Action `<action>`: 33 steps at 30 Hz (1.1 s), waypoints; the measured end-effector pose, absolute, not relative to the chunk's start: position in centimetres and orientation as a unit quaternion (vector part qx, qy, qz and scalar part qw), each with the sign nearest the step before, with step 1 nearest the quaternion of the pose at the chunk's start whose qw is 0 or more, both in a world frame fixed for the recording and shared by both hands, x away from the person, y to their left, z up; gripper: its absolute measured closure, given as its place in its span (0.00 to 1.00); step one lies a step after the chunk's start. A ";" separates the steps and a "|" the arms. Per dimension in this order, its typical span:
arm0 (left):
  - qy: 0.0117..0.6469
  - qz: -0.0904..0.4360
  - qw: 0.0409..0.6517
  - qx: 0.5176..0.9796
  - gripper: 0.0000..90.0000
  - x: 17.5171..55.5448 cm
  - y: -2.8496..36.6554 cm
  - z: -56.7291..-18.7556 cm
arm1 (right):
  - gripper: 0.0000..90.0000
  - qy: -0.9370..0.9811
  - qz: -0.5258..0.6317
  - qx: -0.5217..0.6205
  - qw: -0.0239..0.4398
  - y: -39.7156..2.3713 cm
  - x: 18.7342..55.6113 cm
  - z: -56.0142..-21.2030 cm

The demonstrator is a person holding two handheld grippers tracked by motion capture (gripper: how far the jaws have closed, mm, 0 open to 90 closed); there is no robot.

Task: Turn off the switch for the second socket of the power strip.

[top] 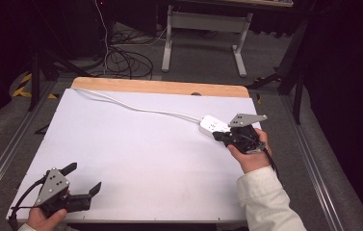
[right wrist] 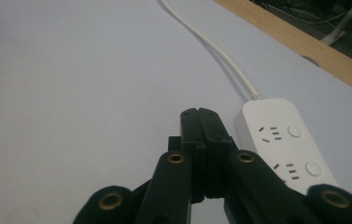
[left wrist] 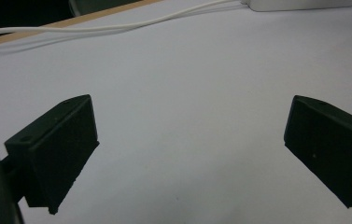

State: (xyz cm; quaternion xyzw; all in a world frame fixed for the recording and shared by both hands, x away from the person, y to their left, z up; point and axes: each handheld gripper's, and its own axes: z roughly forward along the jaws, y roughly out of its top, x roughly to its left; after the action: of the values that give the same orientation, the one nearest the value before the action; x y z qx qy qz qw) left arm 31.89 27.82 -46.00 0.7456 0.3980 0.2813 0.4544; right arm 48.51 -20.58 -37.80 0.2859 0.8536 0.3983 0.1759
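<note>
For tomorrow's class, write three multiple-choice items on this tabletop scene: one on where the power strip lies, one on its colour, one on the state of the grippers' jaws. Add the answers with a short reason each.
1. Where does the power strip lie on the white table?
A. near the left front corner
B. at the right side, by the right gripper
C. in the middle

2. What colour are the power strip and its cord?
A. black
B. white
C. orange

3. How do the jaws stand?
A. both grippers shut
B. both open
C. left gripper open, right shut

Answers:
1 B, the high view shows the strip at the table's right side, right beside the right gripper.
2 B, strip and cord both look white in all three views.
3 C, the left gripper view shows its jaws wide apart over bare table, while the right gripper view shows its jaws pressed together with nothing between them.
</note>
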 end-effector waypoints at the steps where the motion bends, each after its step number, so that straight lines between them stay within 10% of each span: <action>1: 0.399 0.281 0.455 0.745 0.04 31.9 27.8 -46.0 | 1.00 0.853 0.398 0.288 0.178 -20.6 48.8 -37.8; 33: 0.404 0.282 0.453 0.743 0.04 32.0 27.9 -46.1 | 1.00 0.820 0.343 0.396 0.232 -23.1 56.3 -41.7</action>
State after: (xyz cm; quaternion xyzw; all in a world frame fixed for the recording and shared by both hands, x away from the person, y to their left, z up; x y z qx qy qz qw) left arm 31.99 27.86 -46.07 0.7434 0.4036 0.2815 0.4531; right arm 56.28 -23.08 -41.70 0.3961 0.8195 0.3431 0.2318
